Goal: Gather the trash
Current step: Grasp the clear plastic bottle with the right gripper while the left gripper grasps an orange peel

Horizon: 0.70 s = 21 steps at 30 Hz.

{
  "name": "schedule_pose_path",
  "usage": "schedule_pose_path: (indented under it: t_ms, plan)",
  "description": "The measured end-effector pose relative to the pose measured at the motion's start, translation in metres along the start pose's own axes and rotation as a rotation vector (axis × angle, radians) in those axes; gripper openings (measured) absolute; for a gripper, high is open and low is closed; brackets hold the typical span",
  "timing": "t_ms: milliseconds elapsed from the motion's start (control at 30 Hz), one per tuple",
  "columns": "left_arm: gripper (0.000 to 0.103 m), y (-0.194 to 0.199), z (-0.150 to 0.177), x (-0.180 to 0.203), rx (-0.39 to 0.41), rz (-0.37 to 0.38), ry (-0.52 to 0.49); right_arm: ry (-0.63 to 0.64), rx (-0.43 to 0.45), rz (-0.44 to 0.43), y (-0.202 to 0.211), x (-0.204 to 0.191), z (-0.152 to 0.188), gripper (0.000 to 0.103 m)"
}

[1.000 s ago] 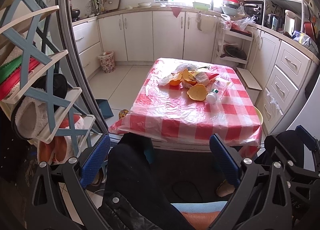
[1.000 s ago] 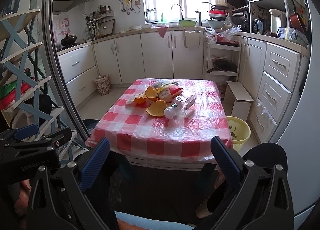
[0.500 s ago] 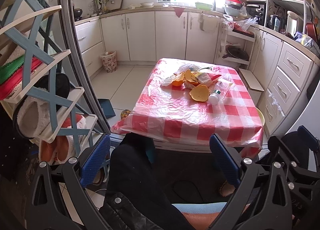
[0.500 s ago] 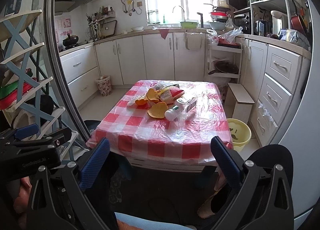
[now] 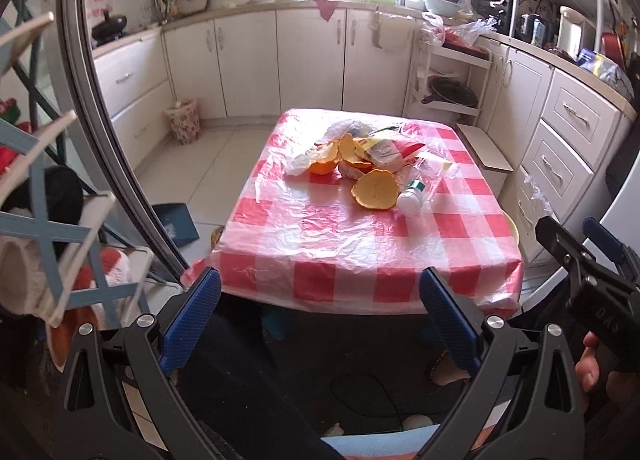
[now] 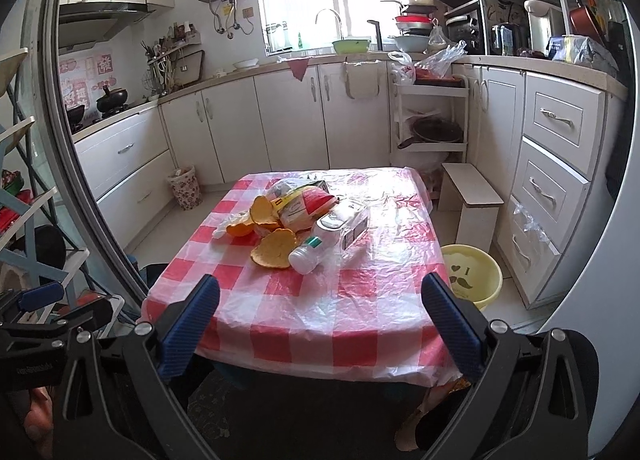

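- My left gripper [image 5: 320,316] is spread wide, its 2 blue pads far apart at 7 and 5 o'clock in the left wrist view; nothing is between them and they touch nothing.
- It hangs short of the near edge of the table [image 5: 360,252], which fills the middle of that view under a red-and-white checked cover.
- At 9 o'clock in the same view stands a blue-and-white shoe rack [image 5: 44,196]; past it, at 10 o'clock, a small patterned waste basket [image 5: 184,126] sits on the floor against the cabinets.
- The trash lies in 1 heap toward 12 o'clock on the table: orange peels [image 5: 374,190] nearest me, a clear plastic bag [image 5: 304,160] on their left, a red-and-yellow snack wrapper [image 5: 386,150] behind.
- A plastic bottle [image 5: 414,198] lies on its side, touching the right edge of the nearest peel, white cap toward me.
- My right gripper [image 6: 320,332] is just as wide open and empty, its pads framing the table's near edge without contact.
- In the right wrist view the bottle points its cap at 7 o'clock, with a small carton [image 6: 356,226] just beside it.
- At 3 o'clock a yellow basin [image 6: 474,274] sits on the floor by the table's right corner, near a small stool [image 6: 472,196].
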State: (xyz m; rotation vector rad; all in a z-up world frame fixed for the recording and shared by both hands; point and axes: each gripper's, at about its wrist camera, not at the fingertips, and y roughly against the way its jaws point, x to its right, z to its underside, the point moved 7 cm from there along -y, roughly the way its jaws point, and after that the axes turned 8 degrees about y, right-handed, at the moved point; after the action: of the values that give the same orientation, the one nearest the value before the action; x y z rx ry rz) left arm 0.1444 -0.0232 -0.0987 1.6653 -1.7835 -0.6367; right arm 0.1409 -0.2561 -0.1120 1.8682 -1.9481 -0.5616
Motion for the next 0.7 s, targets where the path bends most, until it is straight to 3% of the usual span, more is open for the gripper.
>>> schedule_pose_path:
  t_ms: [233, 500, 700]
  plan:
    - [0.095, -0.051, -0.016, -0.017, -0.07, -0.041, 0.047, -0.052, -0.099, -0.044, -0.07, 0.016, -0.004, 0.097]
    - [0.095, -0.105, -0.048, -0.018, -0.099, -0.006, 0.105, -0.145, -0.237, -0.111, -0.162, 0.014, 0.0, 0.096]
    - [0.095, -0.143, -0.064, -0.006, -0.101, -0.029, 0.086, -0.242, -0.3, -0.115, -0.212, 0.02, 0.002, 0.086]
